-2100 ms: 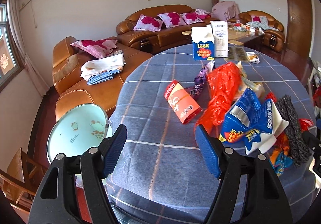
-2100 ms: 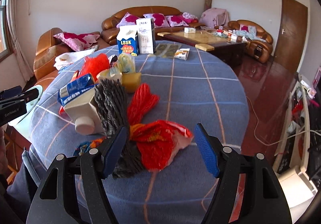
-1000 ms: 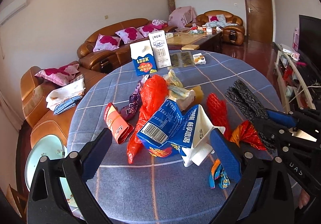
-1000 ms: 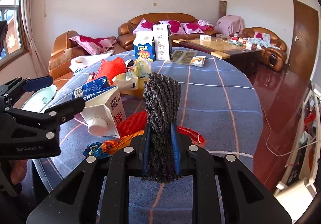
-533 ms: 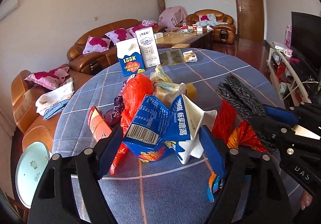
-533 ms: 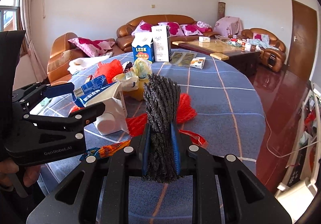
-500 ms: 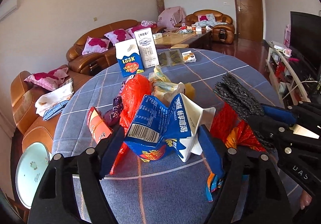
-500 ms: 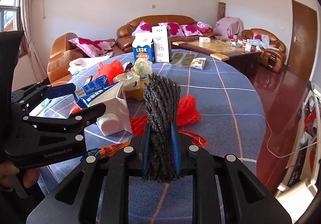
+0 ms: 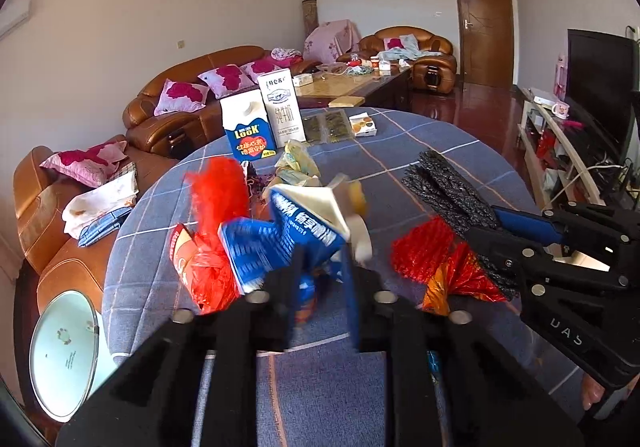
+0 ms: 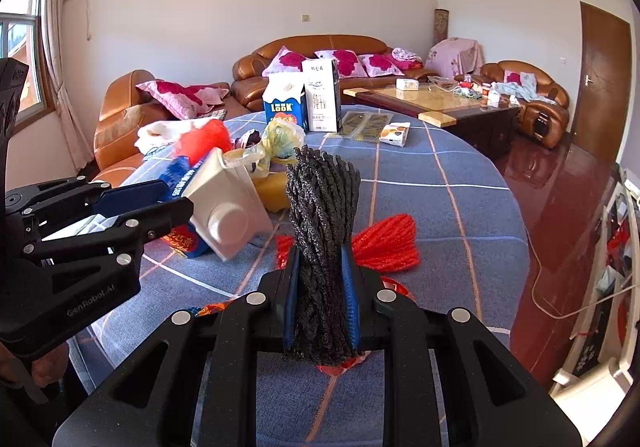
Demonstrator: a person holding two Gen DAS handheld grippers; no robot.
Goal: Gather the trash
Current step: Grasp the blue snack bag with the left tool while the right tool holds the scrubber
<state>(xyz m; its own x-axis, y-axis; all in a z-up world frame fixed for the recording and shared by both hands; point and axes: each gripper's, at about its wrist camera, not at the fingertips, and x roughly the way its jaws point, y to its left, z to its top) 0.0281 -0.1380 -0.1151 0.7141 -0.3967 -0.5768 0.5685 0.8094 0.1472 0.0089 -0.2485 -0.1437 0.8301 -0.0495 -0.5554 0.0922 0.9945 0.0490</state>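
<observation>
My left gripper (image 9: 322, 283) is shut on a crushed blue and white milk carton (image 9: 296, 231), held just above the table; it also shows in the right wrist view (image 10: 224, 203). My right gripper (image 10: 320, 295) is shut on a black foam net bundle (image 10: 322, 215), also in the left wrist view (image 9: 448, 187). Red mesh netting (image 10: 386, 243), a red plastic bag (image 9: 216, 199), a red snack packet (image 9: 180, 259) and a yellowish plastic bag (image 10: 280, 139) lie on the round blue checked table (image 10: 440, 207).
Two upright cartons (image 10: 304, 99), flat sachets (image 10: 364, 125) and a small box (image 10: 394, 135) stand at the table's far side. A round white bin lid (image 9: 64, 351) is on the floor at the left. Brown sofas (image 10: 320, 55) and a coffee table (image 10: 436, 103) lie behind.
My left gripper has closed on the blue and white carton and lifted it a little. My right gripper still holds the black foam net, unmoved.
</observation>
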